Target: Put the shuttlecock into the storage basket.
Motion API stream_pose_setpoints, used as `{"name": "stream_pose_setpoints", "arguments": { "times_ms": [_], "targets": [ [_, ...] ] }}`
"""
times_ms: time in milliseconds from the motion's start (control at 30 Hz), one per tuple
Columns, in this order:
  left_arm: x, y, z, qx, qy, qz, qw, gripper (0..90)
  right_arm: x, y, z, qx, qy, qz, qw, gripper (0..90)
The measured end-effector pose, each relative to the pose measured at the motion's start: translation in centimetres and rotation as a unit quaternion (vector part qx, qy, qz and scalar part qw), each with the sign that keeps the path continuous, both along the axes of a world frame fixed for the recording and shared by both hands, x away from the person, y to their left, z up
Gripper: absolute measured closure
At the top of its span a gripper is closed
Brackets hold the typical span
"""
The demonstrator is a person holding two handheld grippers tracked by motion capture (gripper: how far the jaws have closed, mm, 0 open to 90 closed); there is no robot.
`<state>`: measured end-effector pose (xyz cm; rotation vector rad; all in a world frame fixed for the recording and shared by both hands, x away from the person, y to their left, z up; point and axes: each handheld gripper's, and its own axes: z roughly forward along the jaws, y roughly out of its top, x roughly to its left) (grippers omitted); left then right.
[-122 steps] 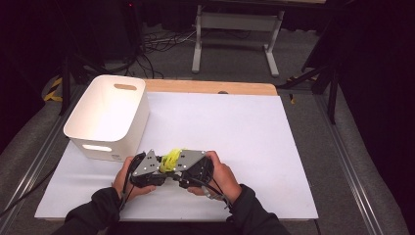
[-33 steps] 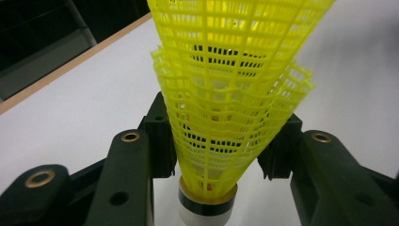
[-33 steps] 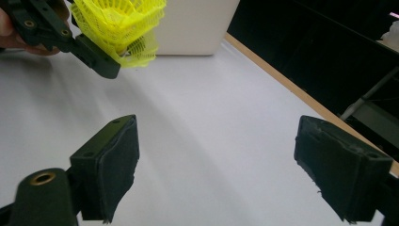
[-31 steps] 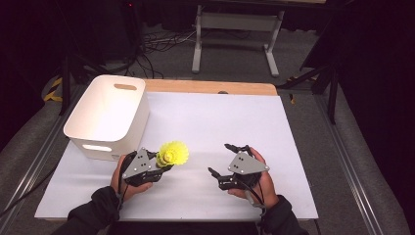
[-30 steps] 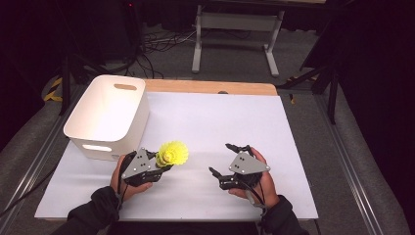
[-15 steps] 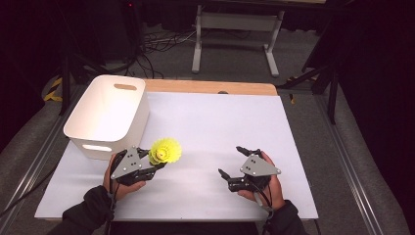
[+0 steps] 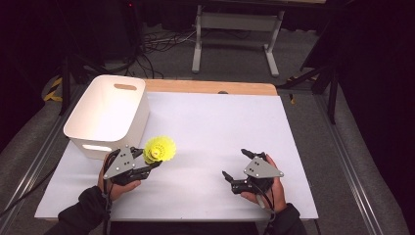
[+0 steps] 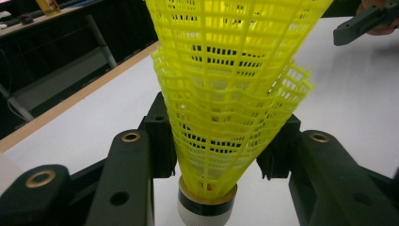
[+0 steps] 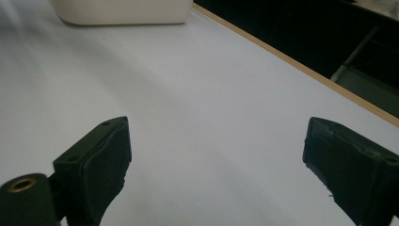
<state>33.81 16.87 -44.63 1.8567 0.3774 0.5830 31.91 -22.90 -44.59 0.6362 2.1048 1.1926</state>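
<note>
My left hand-held gripper (image 7: 152,165) is clamped on the yellow shuttlecock (image 7: 160,149), and from its own view the black jaws press in on both sides of the mesh skirt (image 8: 226,94), low down, just above the cork base (image 8: 207,207) with its dark band. The skirt flares out and away from the jaws, while the cork sits back between them, closest to my hand. From the high view the shuttlecock rides at the tip of that hand-held gripper, lifted off the white surface (image 7: 215,127), with the white bin (image 7: 108,115) just beyond and to the outer side of it, near but not touching.

My right hand-held gripper (image 7: 239,165) sits well apart from the left one, low over the surface, and its jaws have just been opening; they stand wide apart with nothing between them. In its own view I see bare white surface (image 9: 197,108) between the two pads (image 9: 101,160), the bin's lower wall (image 9: 122,12) far ahead, and the surface's wooden edge (image 9: 301,66) running off to one side.
</note>
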Motion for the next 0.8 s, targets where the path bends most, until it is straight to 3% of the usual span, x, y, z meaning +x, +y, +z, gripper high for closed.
{"name": "stream_pose_setpoints", "arguments": {
  "times_ms": [800],
  "targets": [
    [0.0, 1.6, 1.1, -0.020, -0.007, 0.018, 0.9996, 56.6, -0.2, 0.7, 0.0, -0.006, -0.003, 0.004, 1.0000, 9.2]
  ]
}}
